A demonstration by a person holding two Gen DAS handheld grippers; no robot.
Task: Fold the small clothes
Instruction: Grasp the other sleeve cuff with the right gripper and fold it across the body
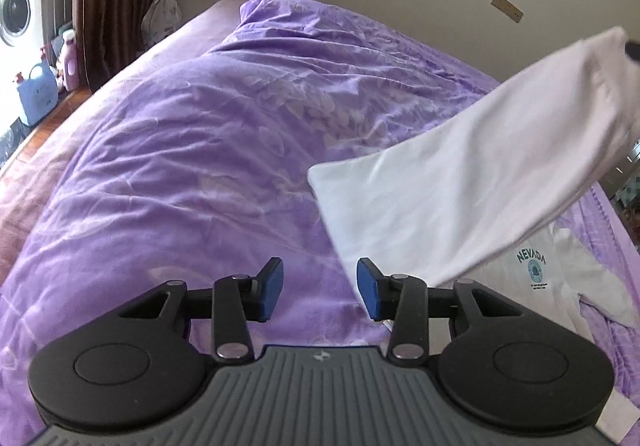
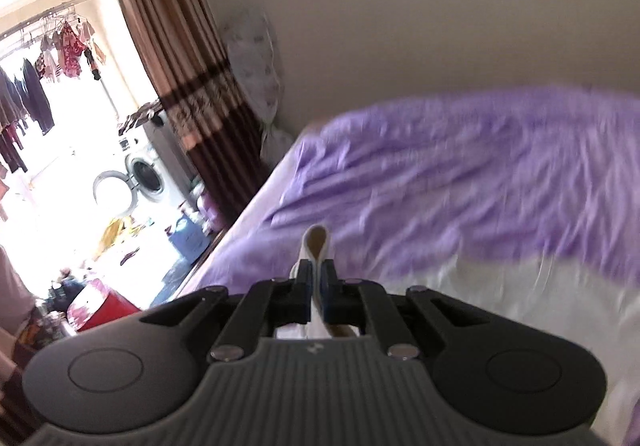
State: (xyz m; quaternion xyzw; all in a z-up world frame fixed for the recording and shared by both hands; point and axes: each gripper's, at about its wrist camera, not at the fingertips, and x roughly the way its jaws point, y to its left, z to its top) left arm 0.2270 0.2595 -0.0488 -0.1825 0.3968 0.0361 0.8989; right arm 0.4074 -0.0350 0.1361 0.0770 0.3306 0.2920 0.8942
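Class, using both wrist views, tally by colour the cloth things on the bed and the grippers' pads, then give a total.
White shirts: 1, the shirt, one end lifted in the right gripper
Purple quilts: 1, the quilt
Blue pads: 4, two on the left gripper, two on the right
Total: 6

Right-wrist view smears the purple quilt (image 2: 460,174); white garment (image 1: 480,182) perhaps runs off-frame.
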